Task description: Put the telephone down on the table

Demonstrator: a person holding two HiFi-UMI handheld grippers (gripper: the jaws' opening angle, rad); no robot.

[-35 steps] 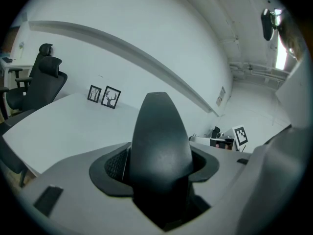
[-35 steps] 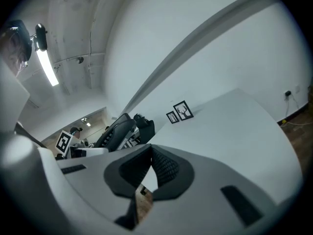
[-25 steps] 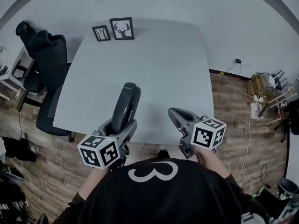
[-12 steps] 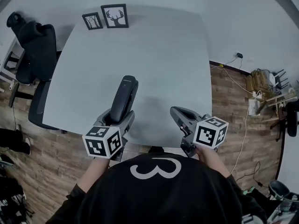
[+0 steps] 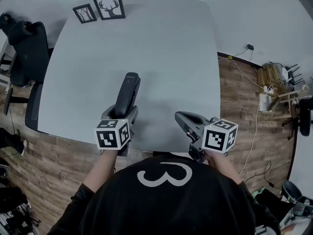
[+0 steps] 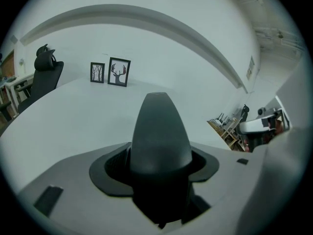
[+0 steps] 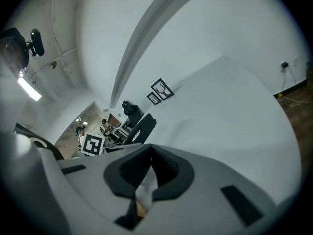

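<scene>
left hand-held gripper holds phone, tip at 12 o'clock, over worktop | right hand-held gripper at 3 o'clock, closed, empty | to do: set phone down, let go

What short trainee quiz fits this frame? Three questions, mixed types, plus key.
1. True or false: the right gripper holds something.
2. Where do the two framed pictures stand? A: at the table's far edge. B: on the floor. C: on a chair.
3. Fill in: the left gripper's fingers are shut on the ___.

Key: 1 false, its fingers are together with nothing between them. 2 A. 3 phone.
</scene>
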